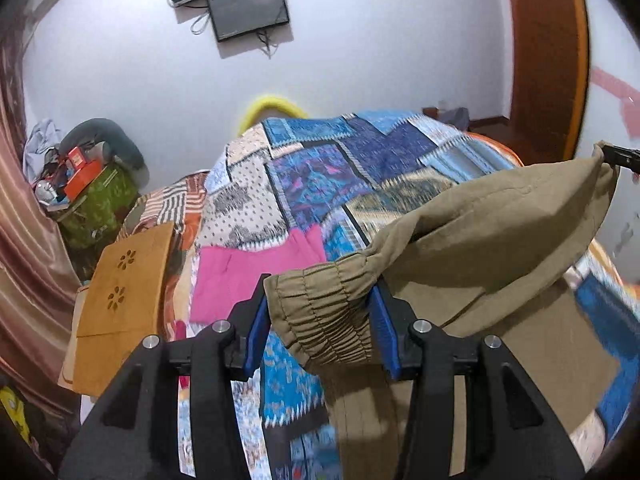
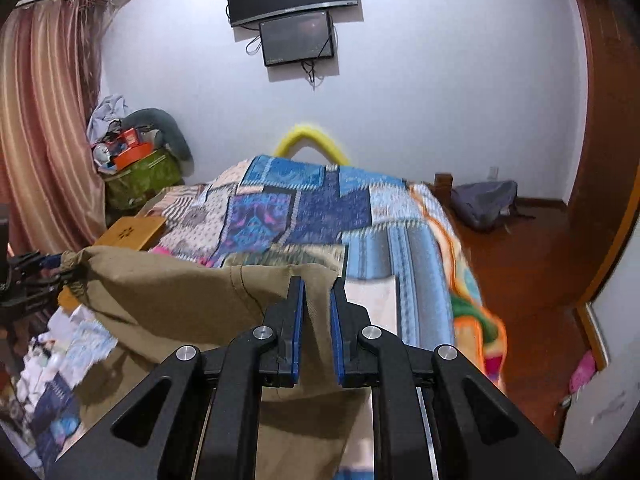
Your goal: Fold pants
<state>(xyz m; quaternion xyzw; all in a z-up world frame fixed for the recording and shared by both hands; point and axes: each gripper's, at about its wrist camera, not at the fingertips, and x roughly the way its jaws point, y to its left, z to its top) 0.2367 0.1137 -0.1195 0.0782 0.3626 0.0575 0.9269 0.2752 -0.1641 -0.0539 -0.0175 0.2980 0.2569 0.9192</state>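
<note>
Gripping the waistband ends, the left hand-held gripper (image 1: 320,312) and right hand-held gripper (image 2: 318,308) clamp the khaki pants (image 1: 480,232): soft, light, sagging between them.

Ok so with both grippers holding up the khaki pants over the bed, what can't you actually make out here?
- Pant legs: the khaki pants run off the bottom edge in both wrist views.
- Left gripper: elastic waistband fills the gap, hiding pad contact.
- Right gripper: cloth sits between the fingers; firmness unclear.
- Patchwork bedspread: motion blur smears its near part.
</note>
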